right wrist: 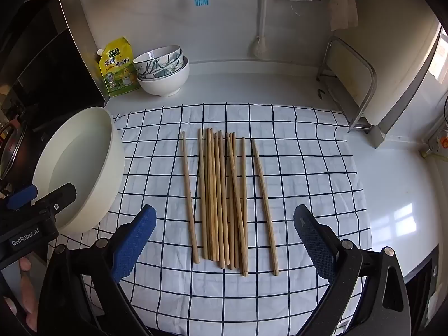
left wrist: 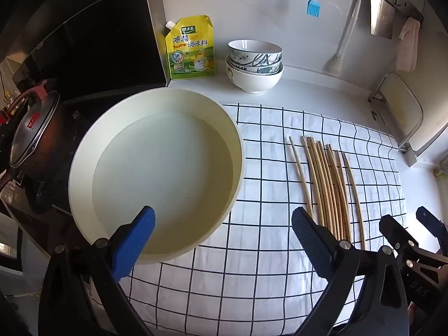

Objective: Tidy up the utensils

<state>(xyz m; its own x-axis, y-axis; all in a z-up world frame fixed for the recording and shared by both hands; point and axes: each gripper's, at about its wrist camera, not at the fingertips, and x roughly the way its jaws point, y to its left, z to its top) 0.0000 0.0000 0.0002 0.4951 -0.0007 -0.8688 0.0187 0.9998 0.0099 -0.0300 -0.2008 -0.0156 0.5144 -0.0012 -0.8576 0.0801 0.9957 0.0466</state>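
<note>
While both tongs hung spread wide and empty over the near edge of the bench, the left tongs (left wrist: 224, 224) straddled the rim of a shallow cream basin (left wrist: 84, 151) and the right tongs (right wrist: 224, 222) sat above the near ends of the chopsticks (right wrist: 221, 196). The wooden chopsticks lay loose in a rough row on a white cloth with a dark grid (right wrist: 308, 168), their lengths running from the near edge toward the back wall, one stick apart on each side and one crossing the bunch at a slant. The basin rested at the cloth's left edge, partly overhanging a dark stove where a lidded pot (left wrist: 33, 134) stood. Toward the back left corner a yellow pouch (left wrist: 191, 47) printed with Chinese characters and a cartoon chick stood against the wall, just beside a stack of bowls (left wrist: 254, 64). A blue silicone brush (left wrist: 313, 7) hung on the wall. "GenRobot.AI" was legible on the left tool's body in the right view.
</note>
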